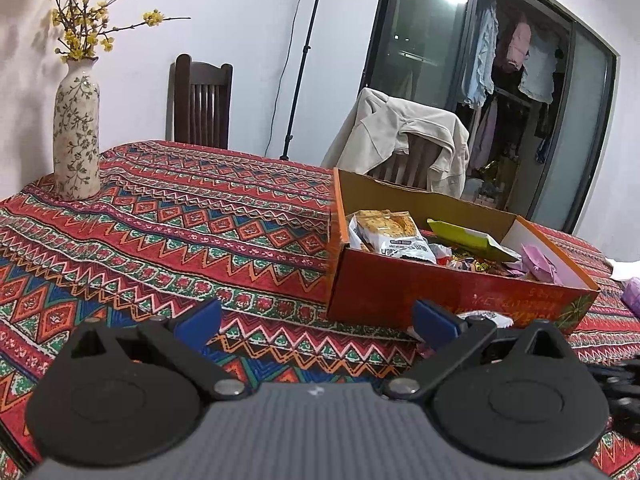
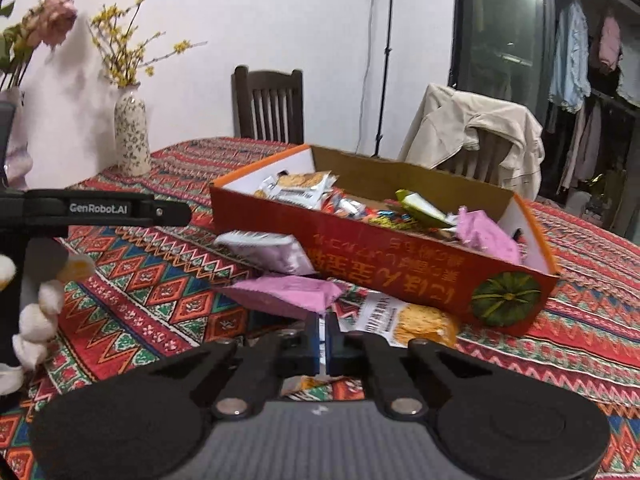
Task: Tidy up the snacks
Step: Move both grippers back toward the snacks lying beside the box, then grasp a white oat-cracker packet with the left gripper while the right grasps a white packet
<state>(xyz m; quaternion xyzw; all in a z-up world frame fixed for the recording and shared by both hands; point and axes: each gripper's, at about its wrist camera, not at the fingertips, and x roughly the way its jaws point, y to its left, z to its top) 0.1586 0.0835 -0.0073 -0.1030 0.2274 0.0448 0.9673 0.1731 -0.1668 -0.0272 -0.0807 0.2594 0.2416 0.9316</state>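
Right gripper (image 2: pixel 323 334) fingers are pinching the pink packet (image 2: pixel 286 294) edge just ahead; light, crinkly, likely slippery. Left gripper (image 1: pixel 316 322) fingers are gaping, empty.

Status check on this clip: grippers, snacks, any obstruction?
Left gripper open, empty. Right gripper shut on pink packet. Snack box ahead, part-filled. Loose packets lie before it; nothing blocking.

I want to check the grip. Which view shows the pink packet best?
The right wrist view: the pink packet lies pinched in the shut right gripper. The left wrist view does not show this packet.
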